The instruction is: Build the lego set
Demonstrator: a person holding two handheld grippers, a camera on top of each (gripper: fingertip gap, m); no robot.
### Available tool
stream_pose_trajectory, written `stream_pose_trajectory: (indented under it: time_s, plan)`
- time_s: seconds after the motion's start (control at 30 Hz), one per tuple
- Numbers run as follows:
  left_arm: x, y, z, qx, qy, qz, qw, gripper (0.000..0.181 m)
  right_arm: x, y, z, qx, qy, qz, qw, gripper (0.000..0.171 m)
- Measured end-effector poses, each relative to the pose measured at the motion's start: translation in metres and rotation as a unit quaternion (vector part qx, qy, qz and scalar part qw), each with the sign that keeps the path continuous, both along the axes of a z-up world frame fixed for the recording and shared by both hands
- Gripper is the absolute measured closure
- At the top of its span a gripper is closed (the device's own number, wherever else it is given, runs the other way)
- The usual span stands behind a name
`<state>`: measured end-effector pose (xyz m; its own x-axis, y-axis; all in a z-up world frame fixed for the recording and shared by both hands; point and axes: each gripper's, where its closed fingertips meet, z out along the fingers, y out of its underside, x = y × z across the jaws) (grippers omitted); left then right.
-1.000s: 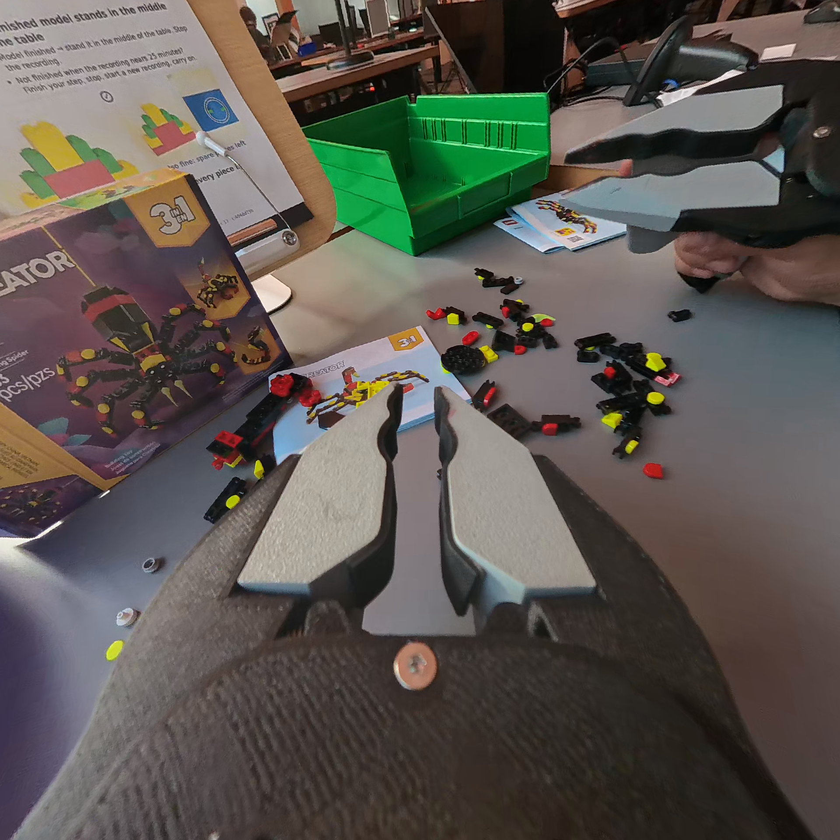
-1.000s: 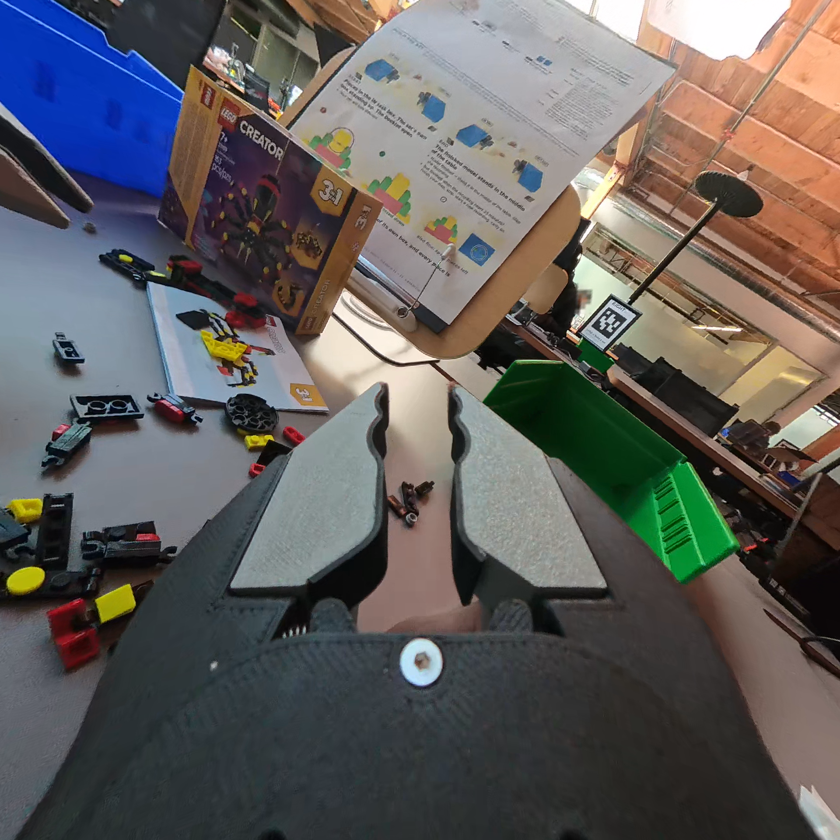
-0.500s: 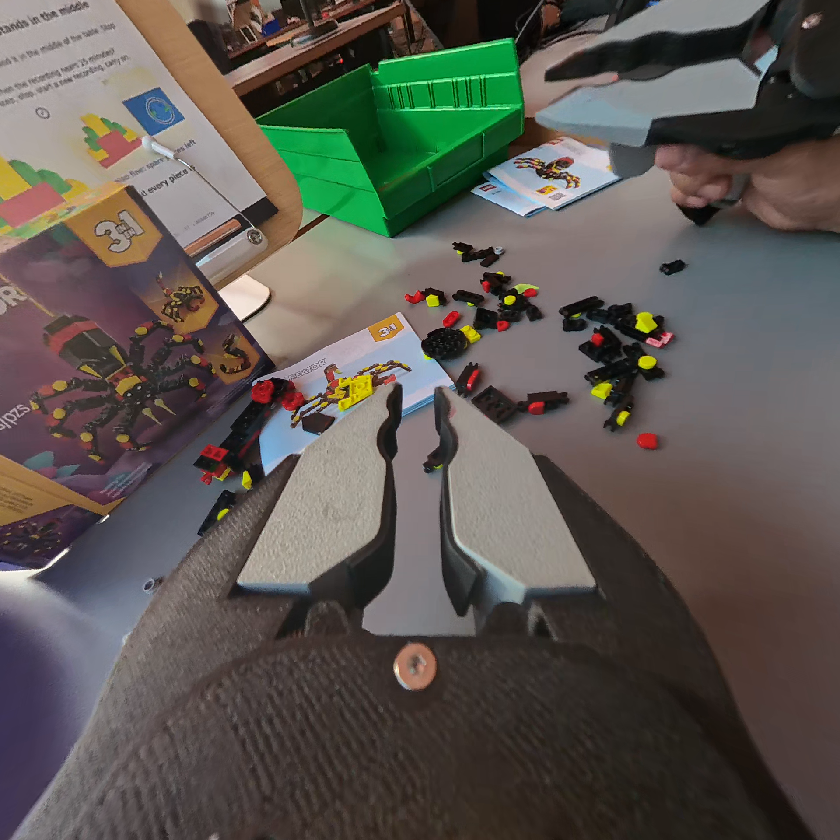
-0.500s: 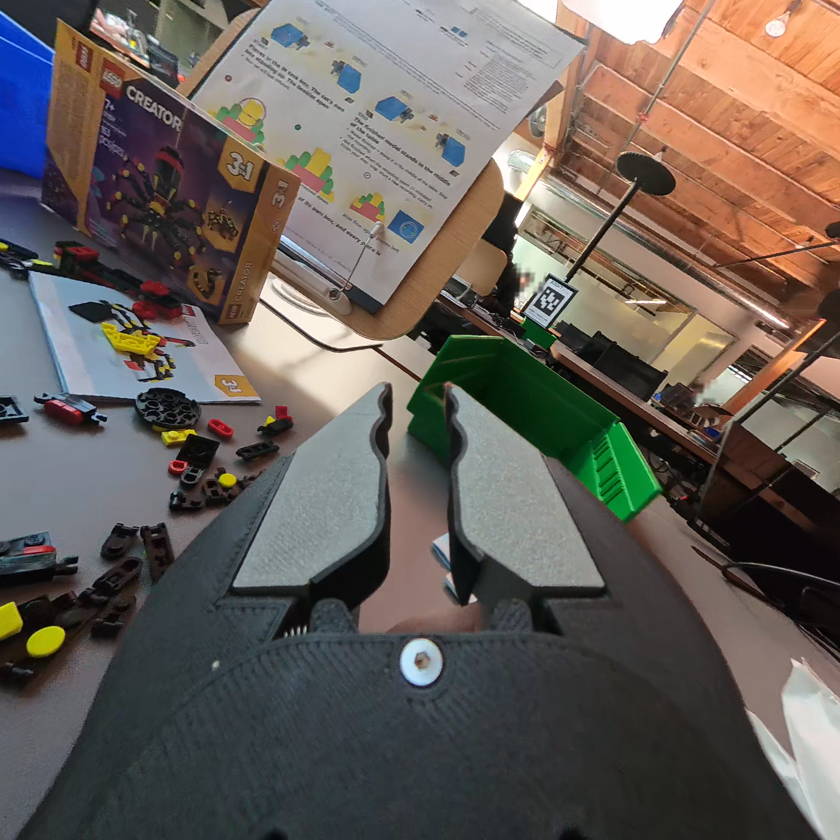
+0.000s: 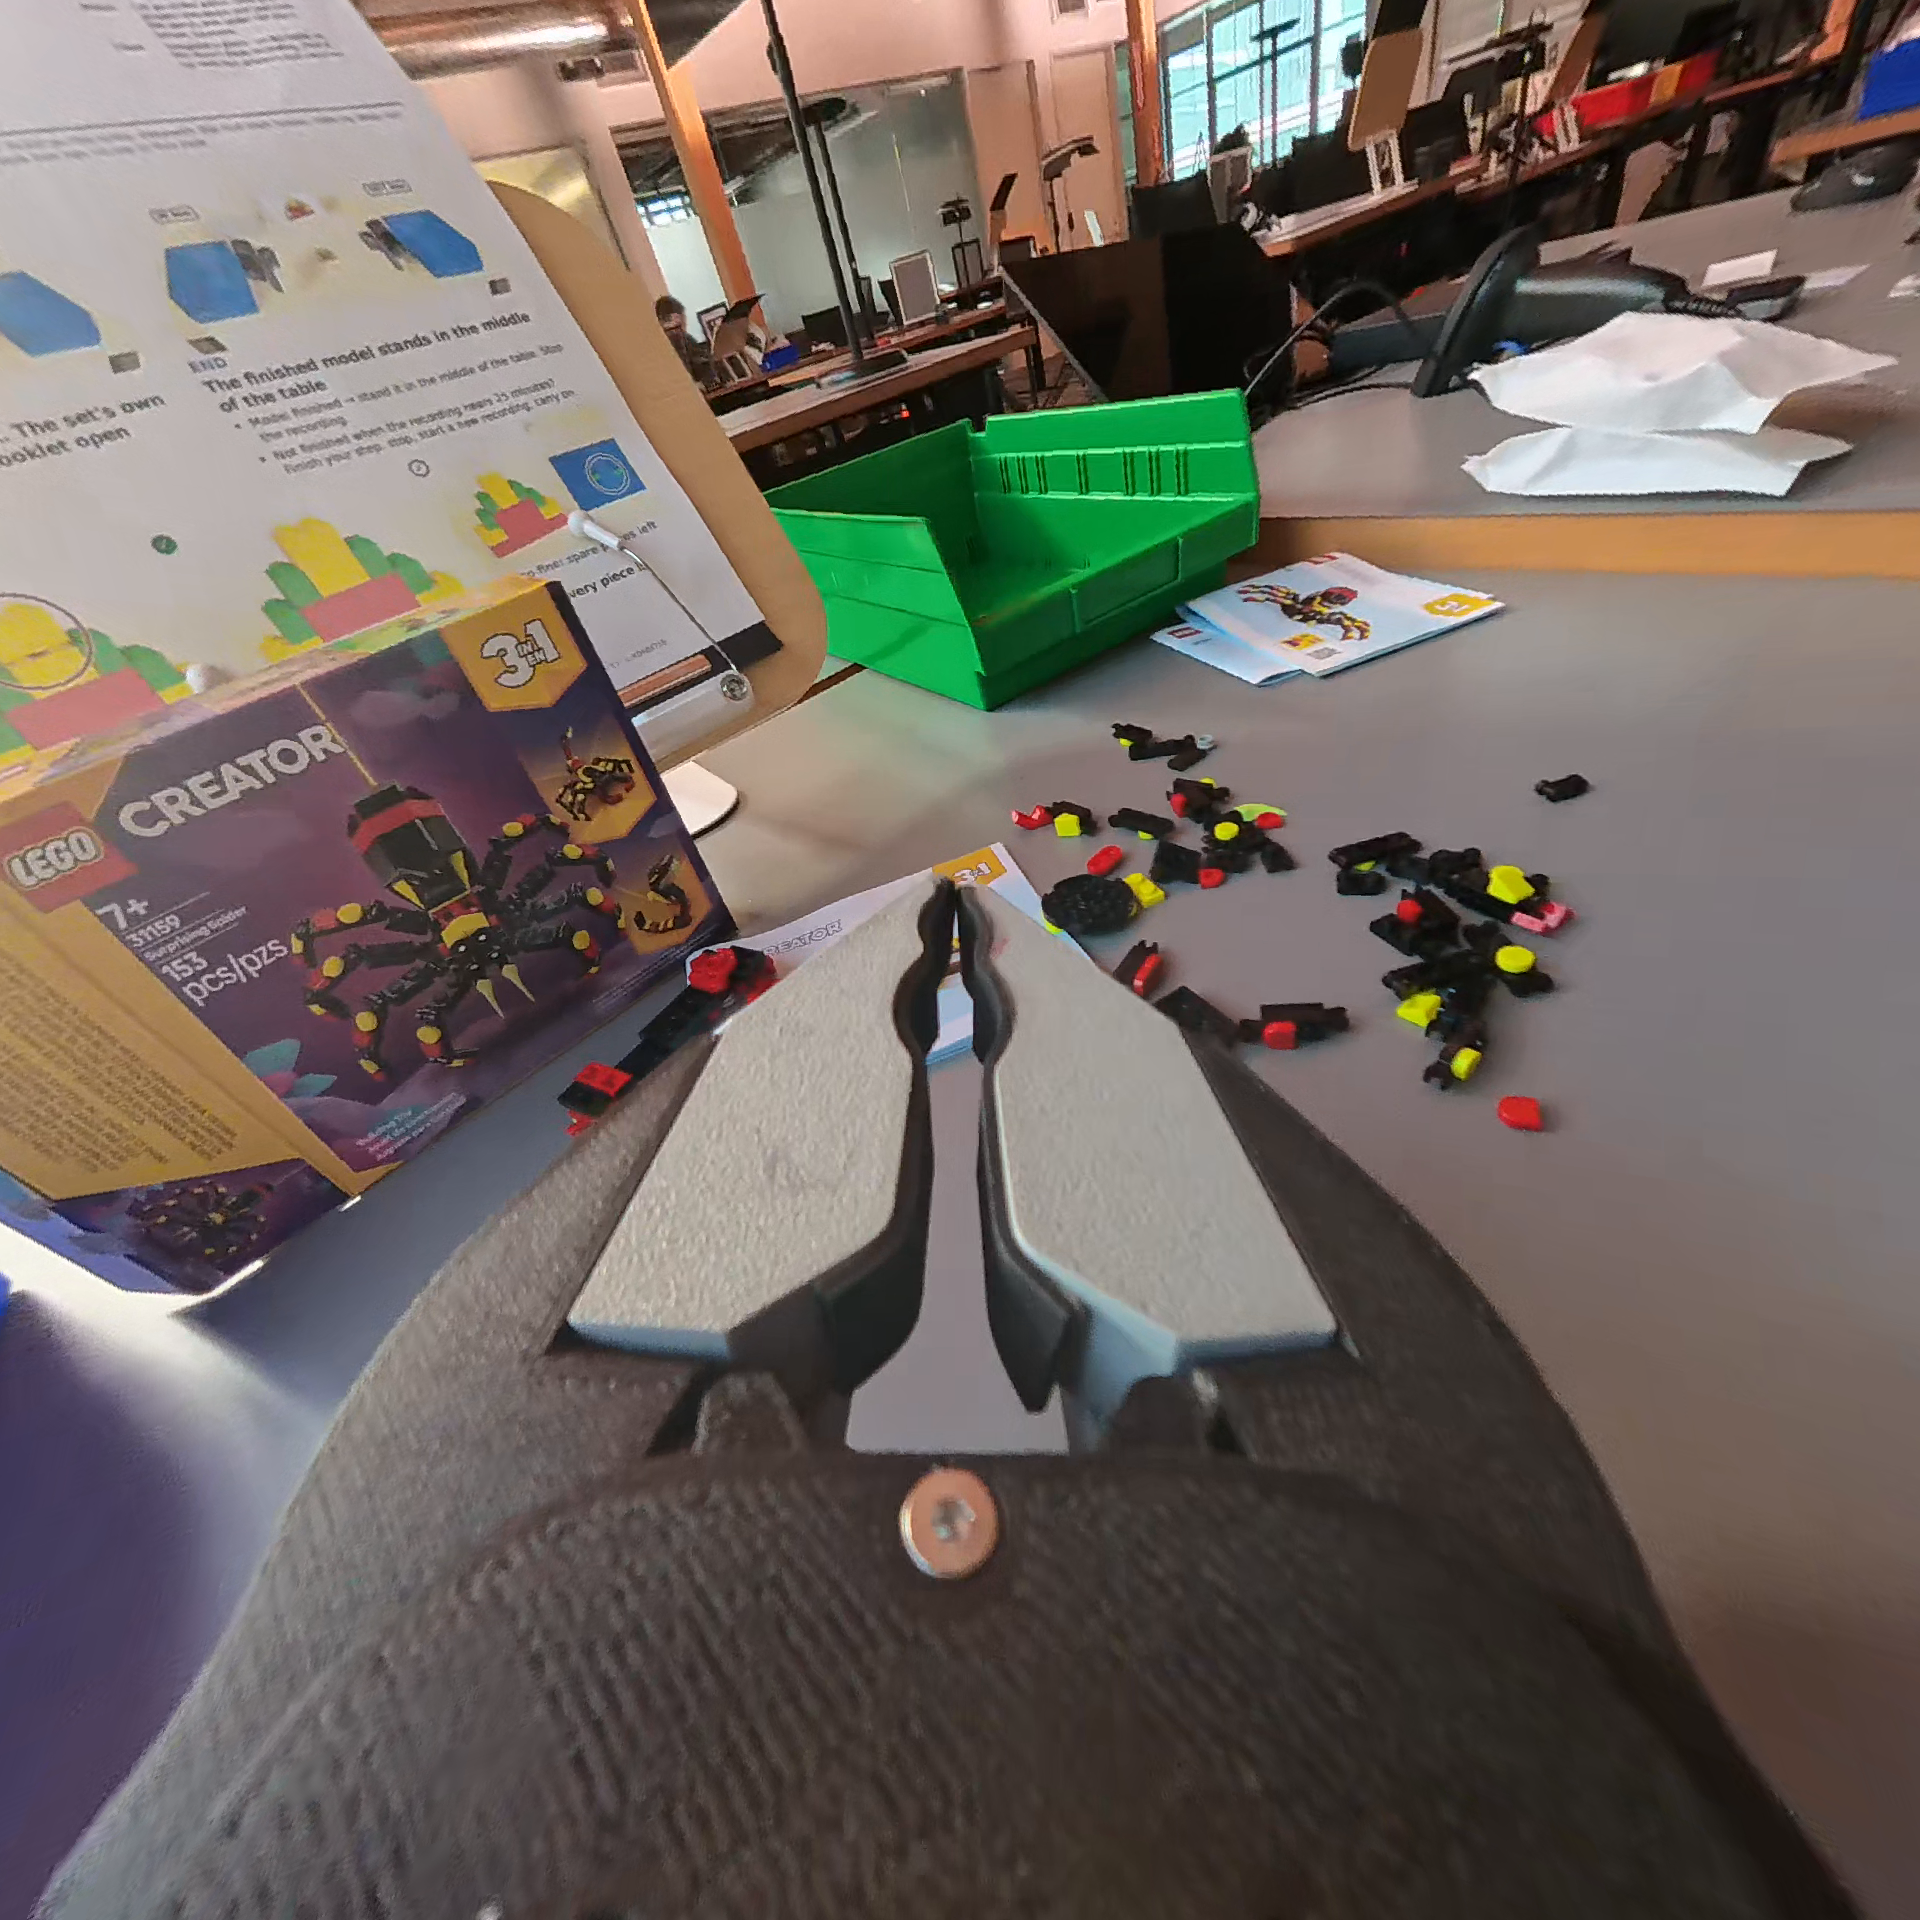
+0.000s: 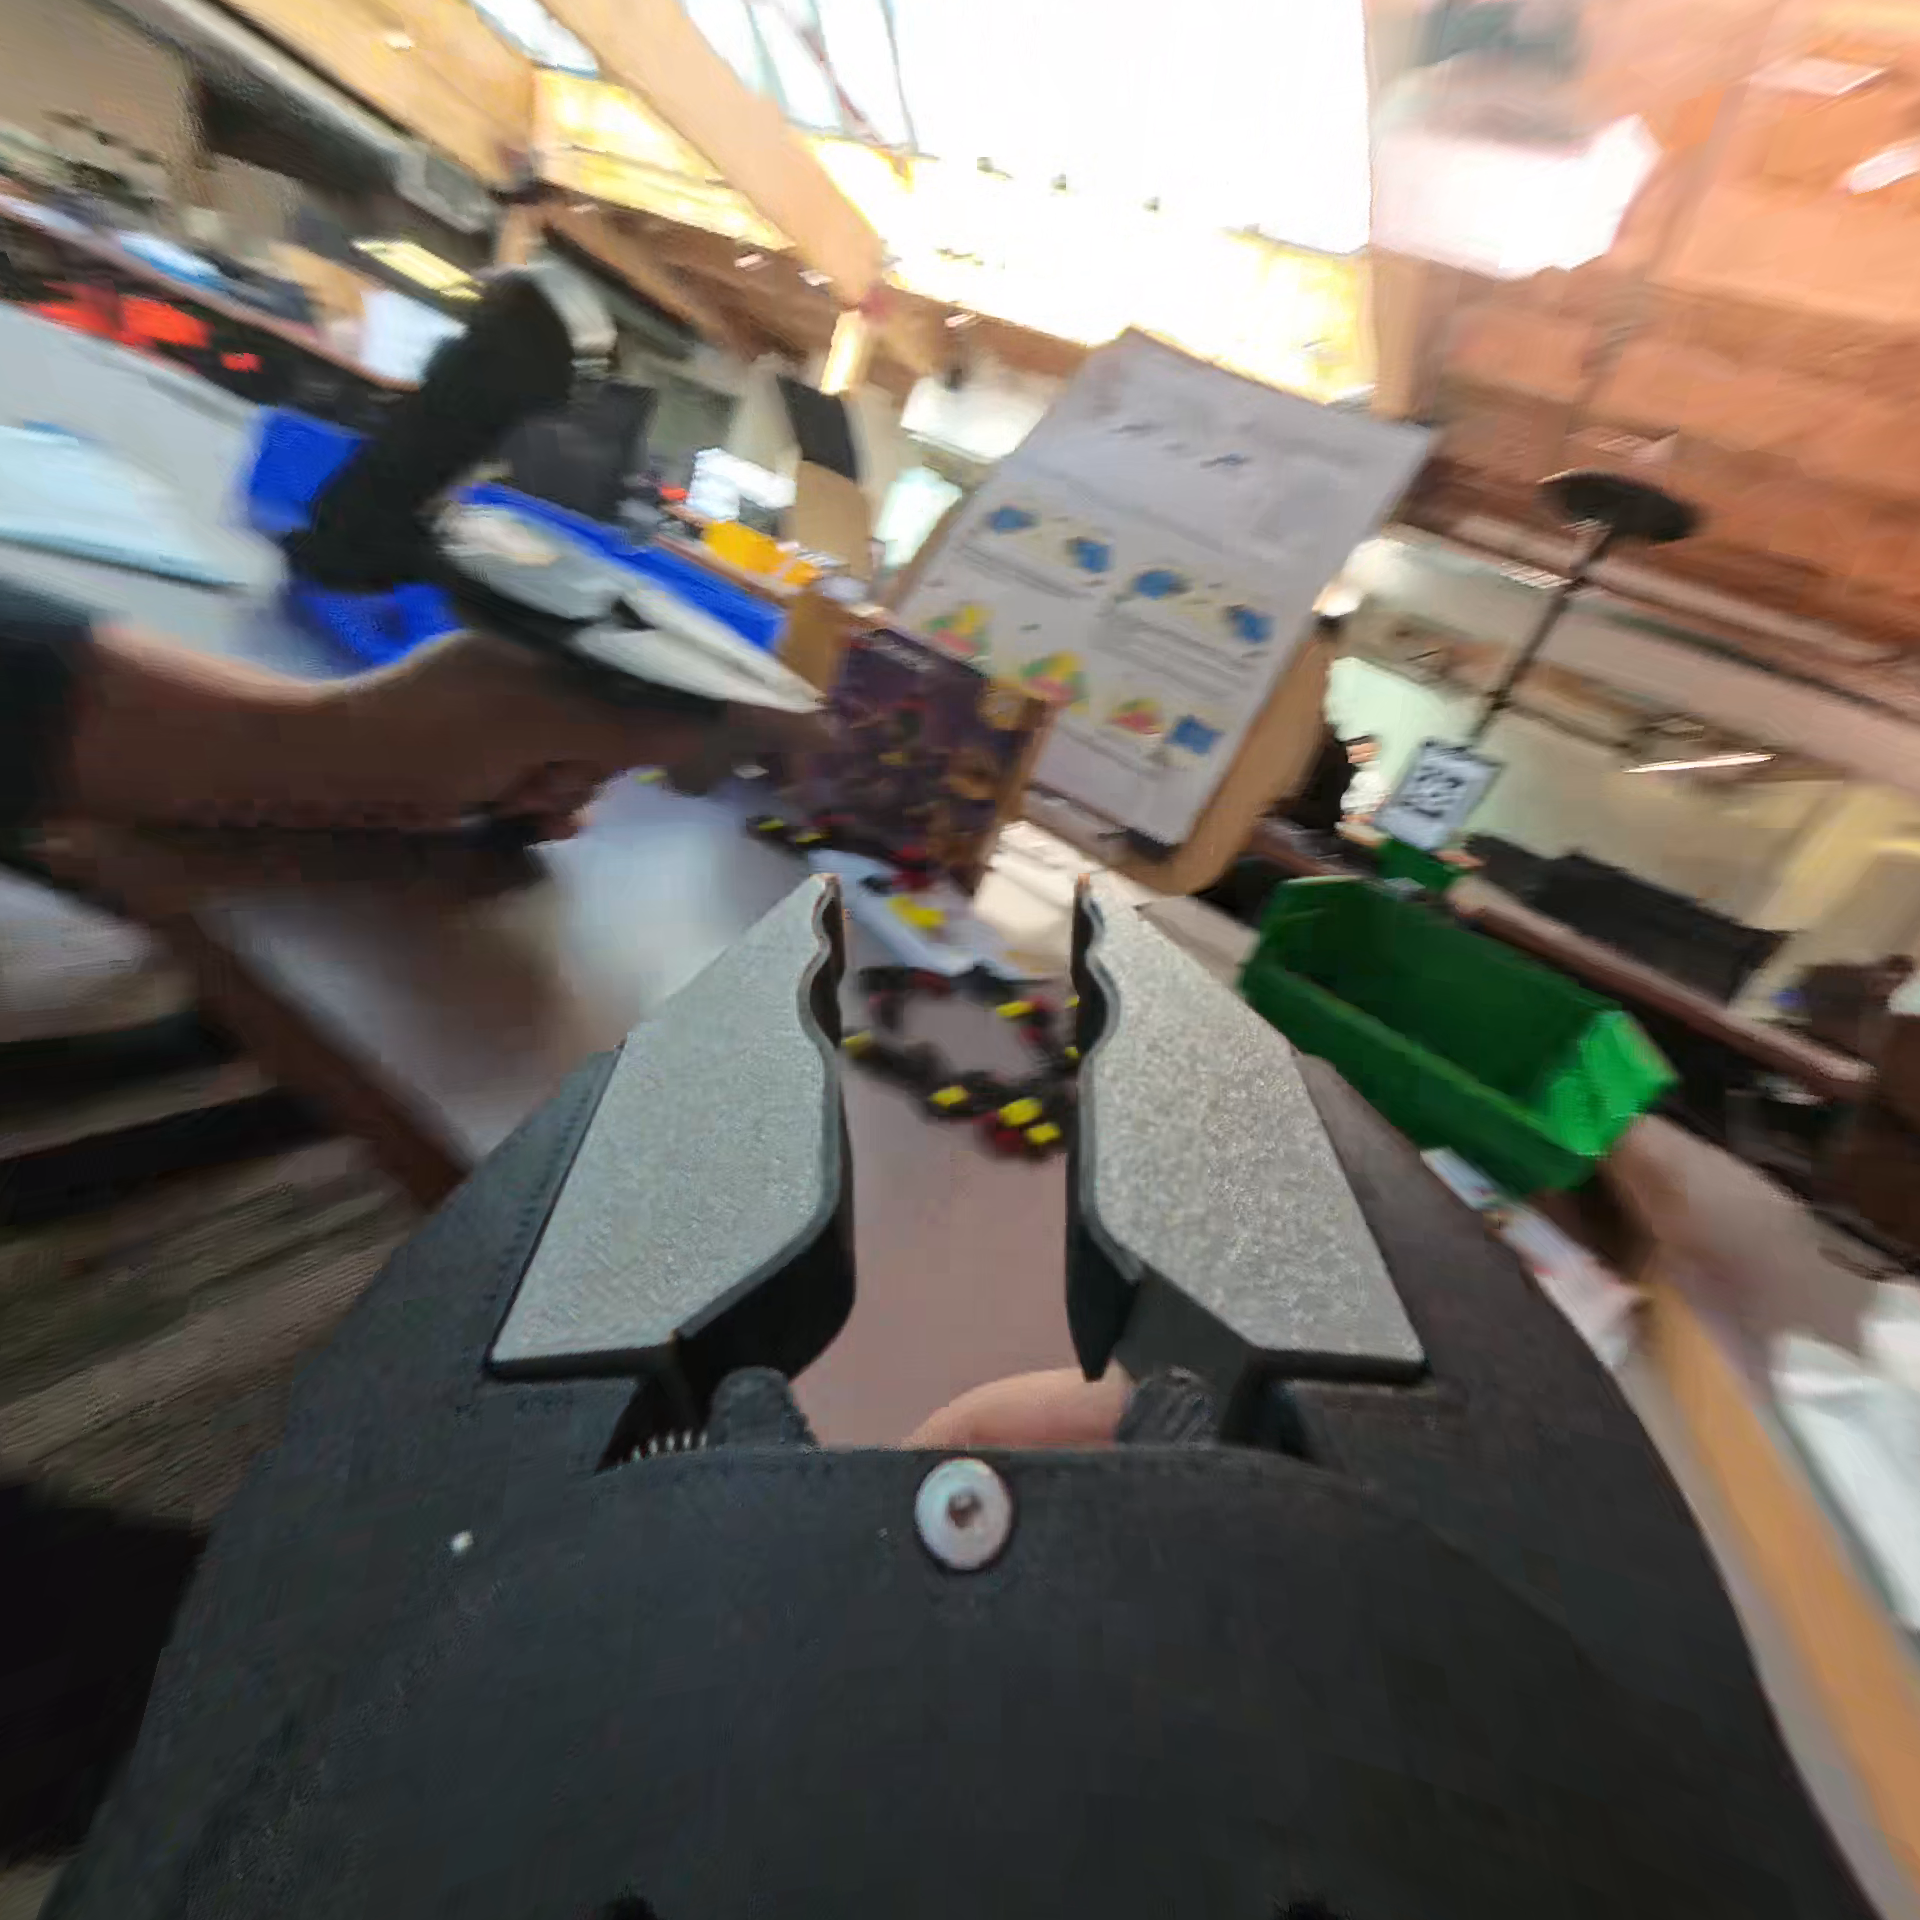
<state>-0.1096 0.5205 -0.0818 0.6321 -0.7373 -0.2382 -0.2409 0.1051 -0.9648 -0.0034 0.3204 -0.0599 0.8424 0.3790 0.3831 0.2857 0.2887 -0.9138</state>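
left gripper (image 5: 956, 914) is hovering above the grey table (image 5: 1714, 1195), tips pinched together with nothing showing between them: clenched and empty. it is pointing forward and slightly down, tips lying over the near instruction booklet (image 5: 831, 930).

the loose lego pieces (image 5: 1444, 945) are lying ahead and to the right of those tips, scattered flat in two rough clusters; a black round plate (image 5: 1091, 902) is sitting just right of the tips, nearest of the lot. a partly built black-and-red strip (image 5: 675, 1023) is lying to the left of the fingers, its long axis running diagonally from near-left to far-right, just in front of the set box (image 5: 343, 935). green bin (image 5: 1039, 561) and a second booklet (image 5: 1330, 613) are sitting farther back, well apart from the pieces.

right gripper (image 6: 956, 914) is standing released, jaws apart, nothing held. its view is badly blurred; it is raised and set back from the table edge, with the pieces (image 6: 987, 1081) lying straight ahead between and beyond its fingers. the left gripper (image 6: 644, 644) is showing at upper left of that view, nearer the box.

judgement: left gripper is the closer one to both the strip and the round plate. a pick from the scatter is calling for it to swing right and loosen first. which piece is wanted next, cannot tell.
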Motion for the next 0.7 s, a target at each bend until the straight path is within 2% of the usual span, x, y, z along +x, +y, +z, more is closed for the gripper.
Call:
stream_pose_trajectory:
  time_s: [0.07,0.13,0.23,0.37,0.47,0.53,0.63,0.7]
  plan:
    - [0.001,0.000,-0.001,0.007,0.010,0.004,1.000,0.181,-0.045,-0.052,-0.060,-0.093,-0.047,0.096,0.990,0.140]
    - [0.002,0.000,-0.001,0.009,0.012,0.002,1.000,0.181,-0.067,-0.090,-0.134,-0.148,-0.123,0.139,0.971,0.141]
    - [0.006,-0.003,0.000,0.005,0.004,-0.019,1.000,0.181,-0.063,-0.102,-0.252,-0.238,-0.206,0.139,0.939,0.141]
    - [0.018,-0.007,0.003,-0.004,-0.015,-0.074,0.997,0.181,-0.031,-0.065,-0.402,-0.384,-0.220,0.082,0.893,0.140]
    - [0.026,0.002,-0.001,-0.035,-0.019,-0.091,0.995,0.181,-0.005,-0.027,-0.499,-0.420,-0.218,0.025,0.881,0.147]
    - [0.032,0.002,-0.003,-0.040,-0.011,-0.116,0.992,0.181,0.006,-0.010,-0.562,-0.448,-0.220,0.000,0.866,0.144]
    - [0.030,0.018,-0.010,-0.009,0.039,-0.081,0.996,0.181,0.012,0.007,-0.635,-0.487,-0.201,-0.025,0.849,0.140]
    - [0.036,0.008,-0.012,-0.024,0.040,-0.104,0.993,0.181,0.012,0.022,-0.668,-0.493,-0.180,-0.037,0.850,0.139]
